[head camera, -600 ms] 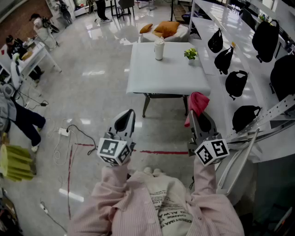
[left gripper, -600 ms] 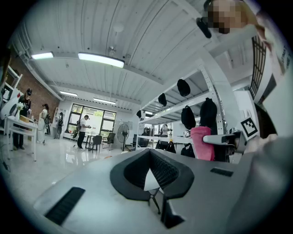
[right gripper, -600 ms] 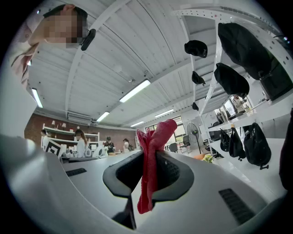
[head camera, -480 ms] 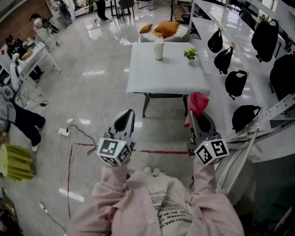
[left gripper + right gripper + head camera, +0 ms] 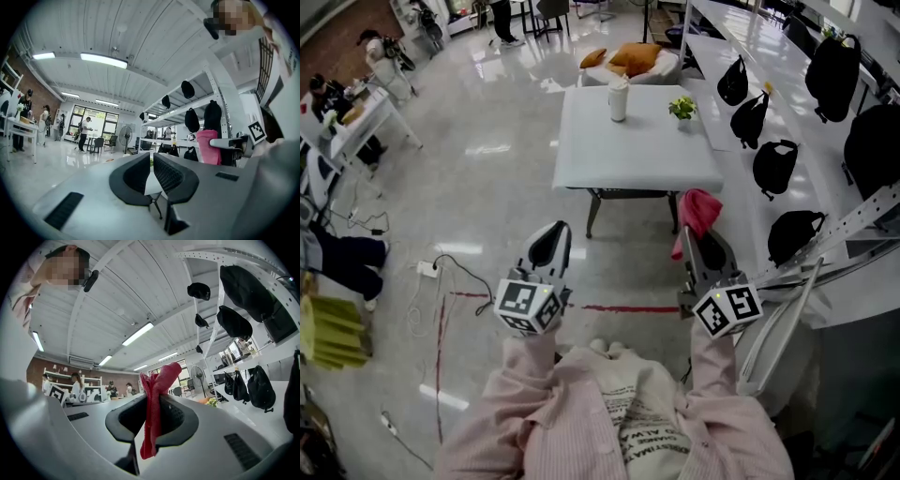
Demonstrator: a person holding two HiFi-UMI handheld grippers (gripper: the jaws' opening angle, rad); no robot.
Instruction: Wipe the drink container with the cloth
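Fingers point(image 5: 133, 176) of left gripper point(image 5: 549, 242) closed together, nothing between. Right gripper point(image 5: 705, 242) clamped on crumpled red cloth point(image 5: 154, 394), folds sticking out above and hanging below.

White lidded drink container point(image 5: 618, 99) upright near far edge of white square worktop point(image 5: 628, 155), beside small green potted plant point(image 5: 681, 108), well apart from both grippers.

Judgement: cloth in hand, wiping not yet begun. Left to do: reach worktop, steady container, rub cloth over it.

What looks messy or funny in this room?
Nothing is spilled or broken. The white drink container stands upright on the white square table. The red cloth hangs from the right gripper. The only untidy bit is a white power strip with black cable lying loose on the shiny floor.
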